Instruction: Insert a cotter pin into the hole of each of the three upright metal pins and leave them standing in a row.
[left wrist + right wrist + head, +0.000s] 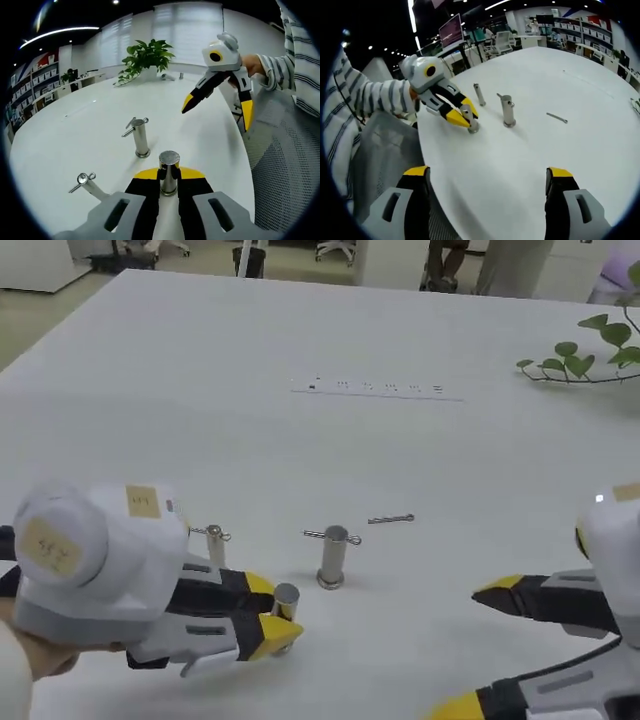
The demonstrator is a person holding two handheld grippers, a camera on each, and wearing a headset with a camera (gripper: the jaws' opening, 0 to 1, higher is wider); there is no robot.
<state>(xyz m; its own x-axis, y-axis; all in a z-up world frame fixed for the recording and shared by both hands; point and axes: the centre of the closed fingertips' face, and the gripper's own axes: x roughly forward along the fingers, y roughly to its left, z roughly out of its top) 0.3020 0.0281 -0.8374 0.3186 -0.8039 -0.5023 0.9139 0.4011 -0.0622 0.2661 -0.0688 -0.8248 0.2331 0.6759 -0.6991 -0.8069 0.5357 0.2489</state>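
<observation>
Three upright metal pins stand on the white table. The middle pin has a cotter pin through its top. So does the thinner left pin. The nearest pin has a plain top and sits between the jaws of my left gripper, which is shut on it. A loose cotter pin lies flat behind the middle pin. My right gripper hovers wide open, holding nothing.
A potted plant stands at the far right of the table. A flush strip of sockets lies farther back. A mesh chair is at the near table edge.
</observation>
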